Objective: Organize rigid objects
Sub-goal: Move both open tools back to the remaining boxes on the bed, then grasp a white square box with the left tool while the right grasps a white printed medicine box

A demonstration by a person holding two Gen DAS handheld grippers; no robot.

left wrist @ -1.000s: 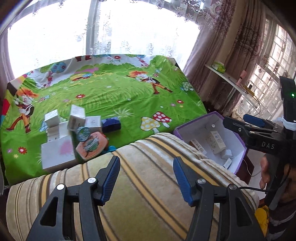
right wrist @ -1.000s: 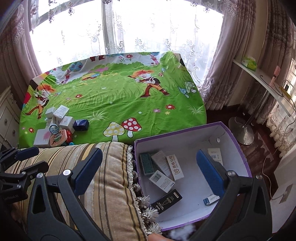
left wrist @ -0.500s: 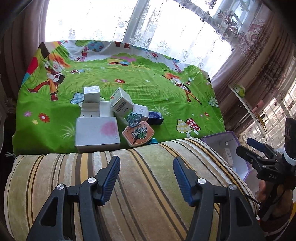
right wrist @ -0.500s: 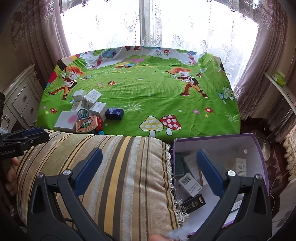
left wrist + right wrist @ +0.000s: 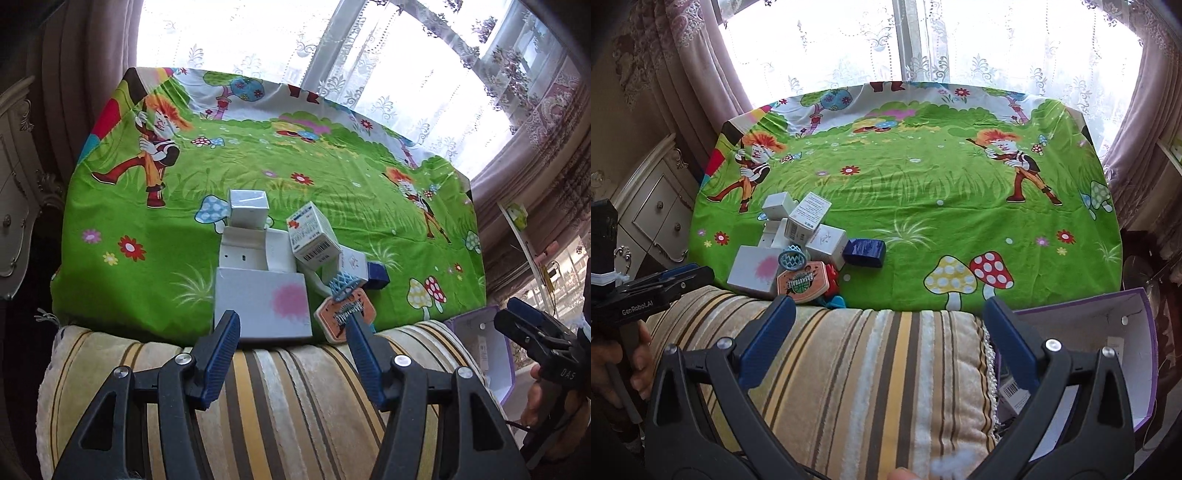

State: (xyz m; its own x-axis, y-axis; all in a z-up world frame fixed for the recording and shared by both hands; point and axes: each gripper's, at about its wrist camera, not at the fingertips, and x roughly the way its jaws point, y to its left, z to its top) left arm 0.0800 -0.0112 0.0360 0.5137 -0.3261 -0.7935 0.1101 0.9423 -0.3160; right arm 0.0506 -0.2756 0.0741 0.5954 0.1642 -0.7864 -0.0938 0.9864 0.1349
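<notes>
My left hand-held gripper hangs wide and empty over the plush striped cushion; my right hand-held gripper is just as wide and empty. Just past the cushion, on the bed, lies a heap of cardboard boxes. The nearest, a white box with a pink blotch, looks light, stiff and smooth; I'd pinch its flat sides. The purple bin sits to the right.

Left gripper and right gripper gape (both empty).
</notes>
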